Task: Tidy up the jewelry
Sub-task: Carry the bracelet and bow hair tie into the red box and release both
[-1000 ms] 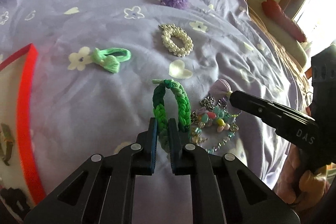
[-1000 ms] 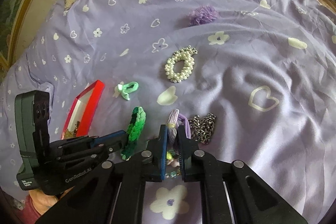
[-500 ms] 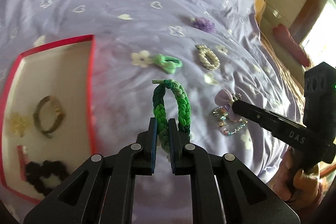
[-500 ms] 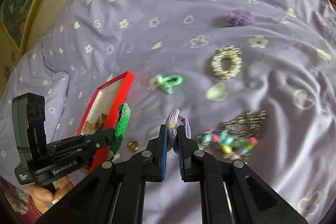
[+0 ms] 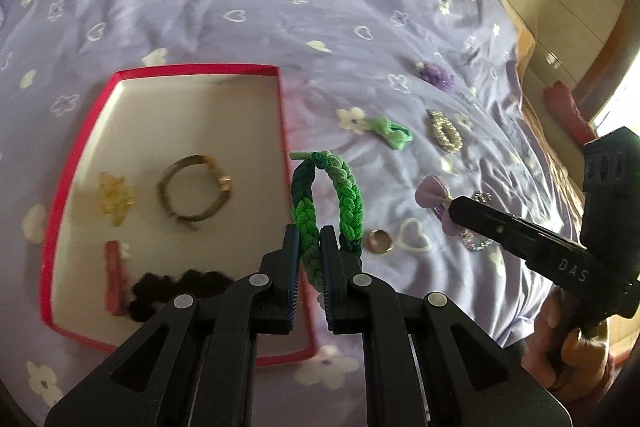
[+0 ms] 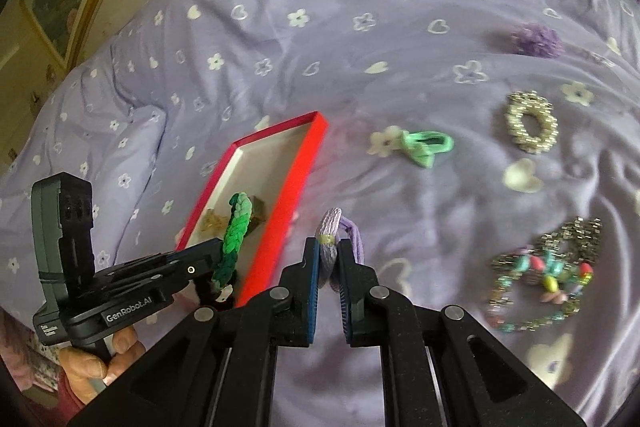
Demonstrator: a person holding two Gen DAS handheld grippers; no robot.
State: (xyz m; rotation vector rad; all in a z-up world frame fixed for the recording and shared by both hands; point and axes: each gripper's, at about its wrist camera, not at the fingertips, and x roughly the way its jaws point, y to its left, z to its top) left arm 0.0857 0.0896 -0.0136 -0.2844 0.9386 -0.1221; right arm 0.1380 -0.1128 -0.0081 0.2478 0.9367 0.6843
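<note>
My left gripper point(image 5: 309, 247) is shut on a green braided bracelet point(image 5: 348, 203), which stands up in a loop over the right rim of the red-edged tray point(image 5: 282, 131). The tray's white floor holds a brown bangle point(image 5: 192, 193), a yellow clip point(image 5: 114, 197), a pink clip point(image 5: 114, 277) and a black scrunchie point(image 5: 176, 287). My right gripper point(image 6: 329, 259) is shut on a lilac hair tie point(image 6: 332, 239), held above the bedspread just right of the tray point(image 6: 280, 223). In the right wrist view the left gripper point(image 6: 212, 259) holds the bracelet point(image 6: 236, 231) over the tray's near end.
On the purple flowered bedspread point(image 6: 360, 27) lie a mint hair tie point(image 6: 428, 145), a pearl scrunchie point(image 6: 530, 125), a purple pom-pom point(image 6: 536, 41), a heap of beaded bracelets and chain point(image 6: 548, 271) and a gold ring point(image 5: 380, 241). A hand point(image 5: 572, 351) grips the right tool.
Both grippers have swung left across the bed with their items. The tray has come fully into the left wrist view, and the beaded heap now lies off to the right.
</note>
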